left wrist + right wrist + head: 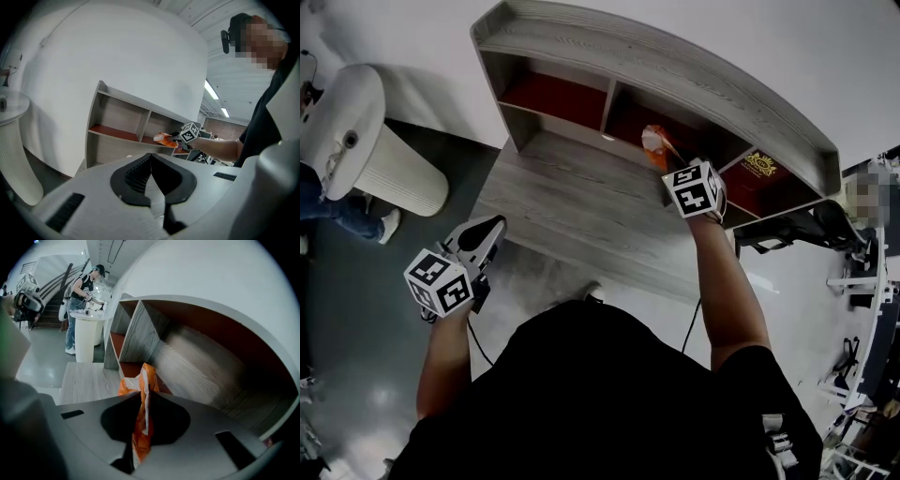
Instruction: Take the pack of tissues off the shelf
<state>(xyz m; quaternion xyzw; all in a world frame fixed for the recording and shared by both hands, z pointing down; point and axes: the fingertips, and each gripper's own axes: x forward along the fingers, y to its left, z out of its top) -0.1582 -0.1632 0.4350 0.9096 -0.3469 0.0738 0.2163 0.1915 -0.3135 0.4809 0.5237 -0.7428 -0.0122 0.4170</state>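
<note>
Right gripper (pixel 662 155): your jaws are clamped on the pack of tissues (pixel 653 142), an orange-and-white wrapper pinched thin between the pads. In the right gripper view it stands on edge in the jaws, its top poking above them.

Pack location: upper centre of the head view, at the mouth of the middle compartment of the grey wooden shelf unit (pixel 675 73). Whether it touches the red compartment floor, you cannot tell.

Edges nearby: the upright divider (pixel 607 105) is just left of the pack; the shelf's top board overhangs above it. In the right gripper view the compartment's back wall is well behind the pack.

Open room: the grey tabletop (pixel 567 206) spreads bare across the centre of the head view, in front of the shelf.

Left gripper (pixel 490 228): jaws closed together, nothing between them. It is at lower left of the head view, over the tabletop's left corner, well apart from the shelf.

White round stand (pixel 356 117): upper left, off the table.
</note>
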